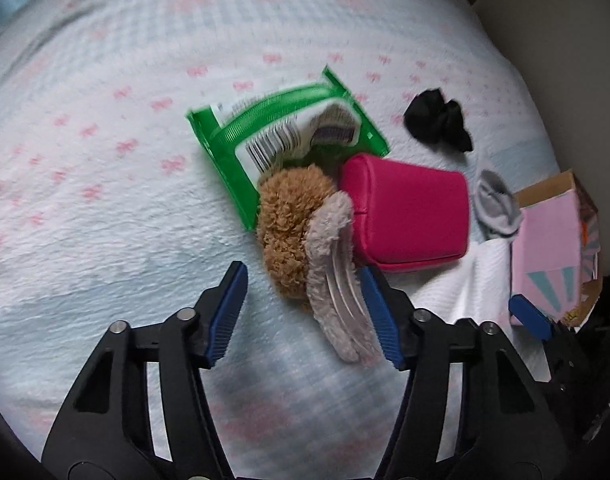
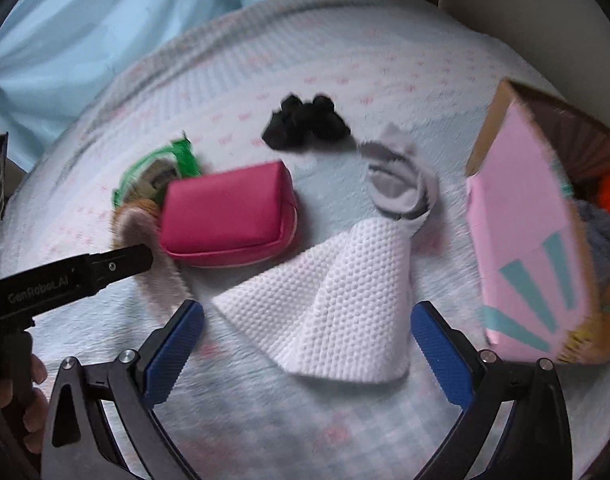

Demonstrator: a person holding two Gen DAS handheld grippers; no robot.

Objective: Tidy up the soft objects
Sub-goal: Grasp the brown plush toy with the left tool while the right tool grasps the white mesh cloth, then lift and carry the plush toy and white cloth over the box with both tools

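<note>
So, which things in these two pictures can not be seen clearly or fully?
- Green packet: left wrist view, its label is smeared by blur and partly covered by the brown plush.
- Pink box: right wrist view, its contents are cut off by the edge; only orange and grey bits show.
- Black item: both views, too blurred to identify.

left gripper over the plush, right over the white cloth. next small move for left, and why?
Probably lower the left gripper a bit more and close on the brown and grey plush toy. Its jaws straddle the plush's grey part but don't look pressed on it; the pink pouch sits just beyond.
</note>
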